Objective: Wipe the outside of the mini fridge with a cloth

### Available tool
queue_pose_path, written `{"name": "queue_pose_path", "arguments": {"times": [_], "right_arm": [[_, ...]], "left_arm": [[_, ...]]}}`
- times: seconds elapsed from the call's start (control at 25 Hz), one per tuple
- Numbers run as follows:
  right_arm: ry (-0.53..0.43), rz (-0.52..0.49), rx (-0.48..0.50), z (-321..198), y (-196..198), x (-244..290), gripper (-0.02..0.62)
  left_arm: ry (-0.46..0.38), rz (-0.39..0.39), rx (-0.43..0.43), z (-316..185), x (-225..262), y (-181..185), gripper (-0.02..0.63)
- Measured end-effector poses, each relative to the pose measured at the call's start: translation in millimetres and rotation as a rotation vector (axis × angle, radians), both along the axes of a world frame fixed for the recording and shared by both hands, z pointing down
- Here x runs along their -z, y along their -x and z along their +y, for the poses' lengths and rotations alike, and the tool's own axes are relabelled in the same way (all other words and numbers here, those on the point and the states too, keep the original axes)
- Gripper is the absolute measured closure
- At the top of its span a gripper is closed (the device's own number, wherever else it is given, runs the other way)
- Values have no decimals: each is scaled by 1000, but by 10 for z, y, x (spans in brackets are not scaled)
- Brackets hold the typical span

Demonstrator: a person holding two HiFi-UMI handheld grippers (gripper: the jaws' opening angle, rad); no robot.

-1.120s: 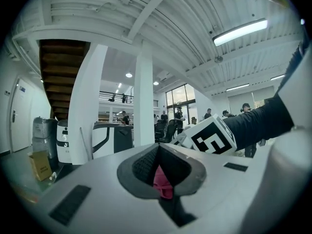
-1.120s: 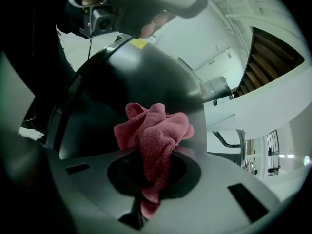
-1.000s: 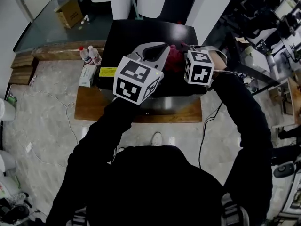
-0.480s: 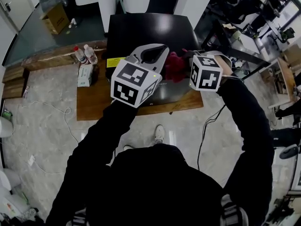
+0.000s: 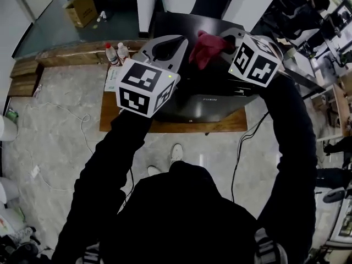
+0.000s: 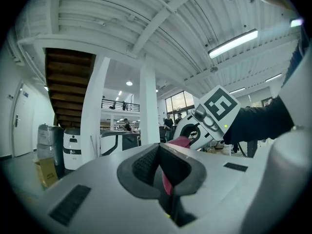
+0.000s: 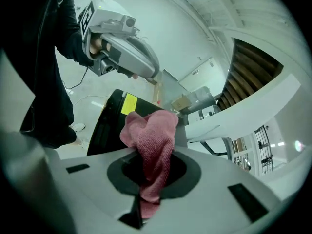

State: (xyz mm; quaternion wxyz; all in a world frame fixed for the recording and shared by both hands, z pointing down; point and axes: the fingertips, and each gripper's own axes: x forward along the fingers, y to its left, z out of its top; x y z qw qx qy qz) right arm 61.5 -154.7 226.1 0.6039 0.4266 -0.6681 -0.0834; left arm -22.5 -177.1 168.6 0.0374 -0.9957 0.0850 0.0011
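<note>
The black mini fridge point(image 5: 204, 101) stands on a low wooden platform point(image 5: 165, 127) below me; the right gripper view also shows the fridge point(image 7: 108, 123) with its yellow label. My right gripper point(image 5: 223, 38) is shut on a red cloth point(image 5: 204, 47), held in the air above the fridge top. The cloth point(image 7: 151, 130) bunches up out of the right gripper point(image 7: 156, 156). My left gripper point(image 5: 181, 39) hovers just left of the cloth, shut, with nothing in it. In the left gripper view the left gripper point(image 6: 158, 149) points at the cloth point(image 6: 178, 141).
Two plastic bottles point(image 5: 116, 53) and a white box point(image 5: 111, 79) sit on the platform left of the fridge. A cardboard box point(image 5: 82, 7) lies at the back left. Cables point(image 5: 77, 131) trail over the floor. Desks point(image 5: 308, 59) crowd the right side.
Both grippers have risen and moved farther over the fridge top. The right gripper carried the cloth along with it. The left marker cube has shifted left.
</note>
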Motion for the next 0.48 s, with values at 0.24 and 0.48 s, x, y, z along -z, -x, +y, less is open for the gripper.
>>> {"name": "queue_pose_path", "arguments": {"times": [0.24, 0.48], "right_arm": [[57, 11, 43, -603, -170, 84, 558], [111, -8, 84, -1167, -433, -154, 557]], "left_arm": [[-19, 0, 74, -429, 126, -6, 601], [-20, -28, 140, -792, -2, -196, 601]]}}
